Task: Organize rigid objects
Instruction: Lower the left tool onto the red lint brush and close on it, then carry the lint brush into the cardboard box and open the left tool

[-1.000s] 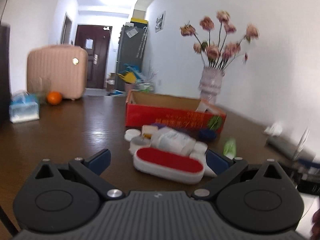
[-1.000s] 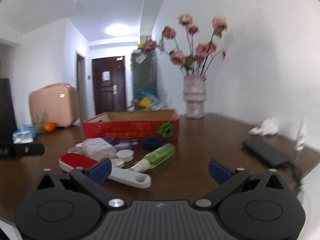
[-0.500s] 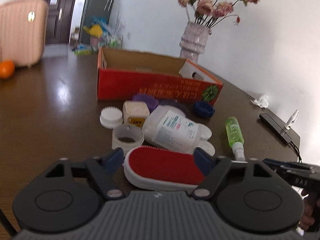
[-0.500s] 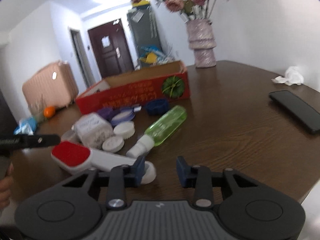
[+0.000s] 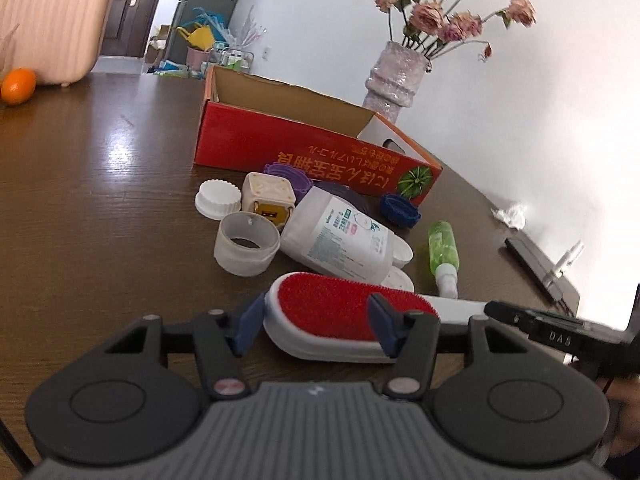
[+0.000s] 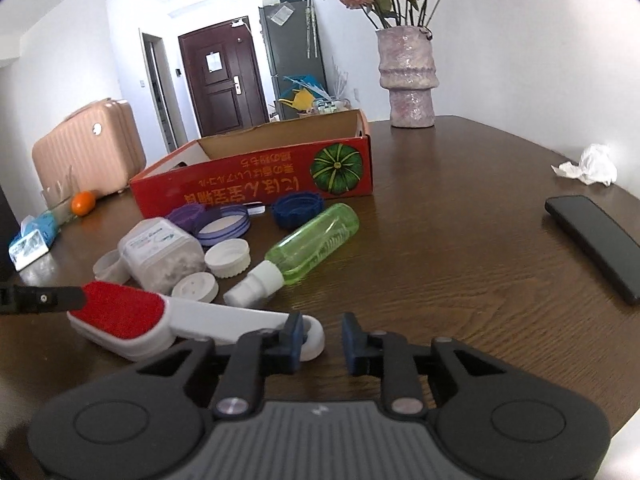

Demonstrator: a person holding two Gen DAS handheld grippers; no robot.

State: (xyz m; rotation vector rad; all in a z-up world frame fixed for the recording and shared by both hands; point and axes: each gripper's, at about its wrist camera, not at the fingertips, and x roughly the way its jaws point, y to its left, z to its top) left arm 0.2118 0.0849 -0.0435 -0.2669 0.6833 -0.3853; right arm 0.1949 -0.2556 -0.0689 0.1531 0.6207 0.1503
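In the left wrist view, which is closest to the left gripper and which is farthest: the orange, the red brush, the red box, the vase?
From the left gripper:
1. Red brush, between its fingers.
2. Red box, mid-table, ahead.
3. Vase, behind the box, to the right.
4. Orange, far left; too close to the vase to rank surely.

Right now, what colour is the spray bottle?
Clear green bottle, white top; clearest in right wrist view.

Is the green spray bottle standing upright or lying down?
Lying down. The green spray bottle rests on its side on the table, white nozzle end pointing toward the lint brush.
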